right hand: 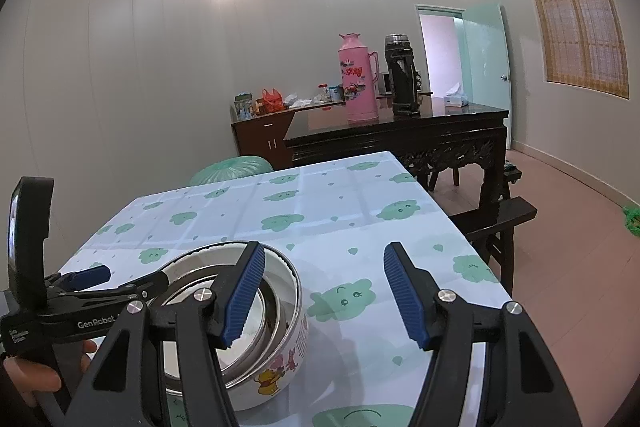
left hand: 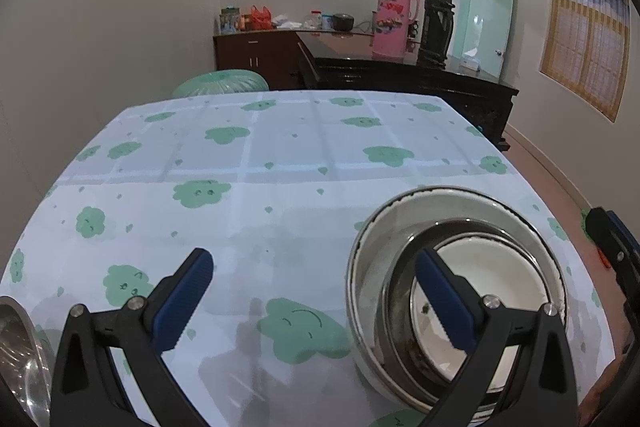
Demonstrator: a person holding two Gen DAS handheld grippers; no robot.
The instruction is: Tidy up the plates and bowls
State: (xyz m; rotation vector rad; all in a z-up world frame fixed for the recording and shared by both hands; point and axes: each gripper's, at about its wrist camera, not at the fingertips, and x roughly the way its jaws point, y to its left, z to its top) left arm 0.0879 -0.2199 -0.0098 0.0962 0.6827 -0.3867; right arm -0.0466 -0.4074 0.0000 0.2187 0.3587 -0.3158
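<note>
Nested bowls [left hand: 460, 279] sit on the counter [left hand: 248, 163] with its cloud-print cloth, a white one innermost. Left tool [left hand: 316, 299] spread, nothing between its fingers, one fingertip [left hand: 440, 299] over the bowls. Right tool [right hand: 324, 295] also spread and empty just beside the stack
</note>
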